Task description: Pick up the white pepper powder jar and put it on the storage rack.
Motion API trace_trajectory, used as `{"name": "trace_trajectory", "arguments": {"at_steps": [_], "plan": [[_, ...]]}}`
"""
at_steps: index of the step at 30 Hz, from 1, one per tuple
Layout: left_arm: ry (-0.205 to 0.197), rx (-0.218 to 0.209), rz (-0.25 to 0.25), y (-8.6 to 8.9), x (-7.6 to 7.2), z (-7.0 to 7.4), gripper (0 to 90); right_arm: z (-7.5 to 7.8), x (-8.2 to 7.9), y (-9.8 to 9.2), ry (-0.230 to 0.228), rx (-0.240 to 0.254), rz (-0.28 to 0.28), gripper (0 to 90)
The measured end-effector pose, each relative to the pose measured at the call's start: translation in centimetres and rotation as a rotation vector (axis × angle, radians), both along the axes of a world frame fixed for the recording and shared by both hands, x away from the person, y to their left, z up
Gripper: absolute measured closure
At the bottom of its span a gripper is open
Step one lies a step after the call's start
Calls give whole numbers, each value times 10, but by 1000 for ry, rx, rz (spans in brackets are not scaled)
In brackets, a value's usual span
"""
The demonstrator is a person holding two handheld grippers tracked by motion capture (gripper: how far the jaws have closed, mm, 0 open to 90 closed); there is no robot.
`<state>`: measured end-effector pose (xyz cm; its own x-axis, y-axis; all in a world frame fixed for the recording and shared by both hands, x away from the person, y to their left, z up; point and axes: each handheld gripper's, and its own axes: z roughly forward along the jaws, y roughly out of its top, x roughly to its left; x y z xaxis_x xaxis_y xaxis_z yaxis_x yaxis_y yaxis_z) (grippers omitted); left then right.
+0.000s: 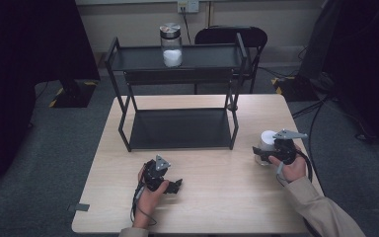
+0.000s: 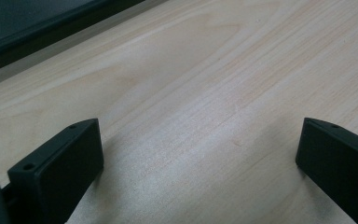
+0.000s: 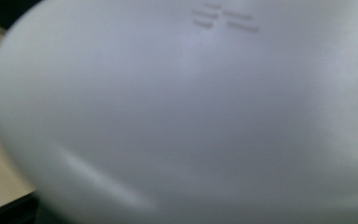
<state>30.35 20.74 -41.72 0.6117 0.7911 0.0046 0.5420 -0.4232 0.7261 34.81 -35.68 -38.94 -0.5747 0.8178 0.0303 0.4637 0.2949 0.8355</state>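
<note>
**Right gripper clamped on a white-lidded jar at the table's right edge**

Right gripper (image 1: 265, 154), held in the person's right hand (image 1: 292, 168), sits low at the right side of the wooden table (image 1: 217, 197) with its jaws closed on a jar (image 1: 265, 143) that has a white lid. The jar stands on the tabletop, just right of the black rack and near the table's right edge. In the right gripper view its pale lid (image 3: 191, 116) is pressed up close to the camera, blurred, with a few short raised marks near the top; what is inside this jar cannot be told.

Left gripper (image 1: 170, 185) lies low over the table's front middle, in the left hand (image 1: 150, 195). In the left gripper view its two black jaws stand wide apart with bare wood between them, holding nothing; the dark edge of the rack's lower shelf (image 2: 37, 23) runs across the top left corner.

A second jar (image 1: 171, 45) stands on the top shelf of the two-tier black rack (image 1: 121, 123). It is clear glass with a silvery lid and is about a third full of white powder or grains. The lower shelf (image 1: 177, 128) of the rack rests near table level.

Counted: two jars, two grippers, one rack with two shelves, one table. Behind the rack a dark chair (image 1: 256, 35) stands on the grey floor.
</note>
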Motion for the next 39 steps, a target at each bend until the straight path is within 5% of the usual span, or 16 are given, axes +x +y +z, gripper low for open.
{"name": "trace_trajectory", "arguments": {"at_steps": [12, 26, 39], "plan": [[0, 0, 0, 0, 0, 0, 0, 20, 6, 11, 30, 10, 107, 299], [0, 0, 0, 0, 0, 0, 0, 36, 12, 31, 51, -17, 162, 299], [0, 0, 0, 0, 0, 0, 0, 65, 13, 55, 62, -32, 241, 300]]}}
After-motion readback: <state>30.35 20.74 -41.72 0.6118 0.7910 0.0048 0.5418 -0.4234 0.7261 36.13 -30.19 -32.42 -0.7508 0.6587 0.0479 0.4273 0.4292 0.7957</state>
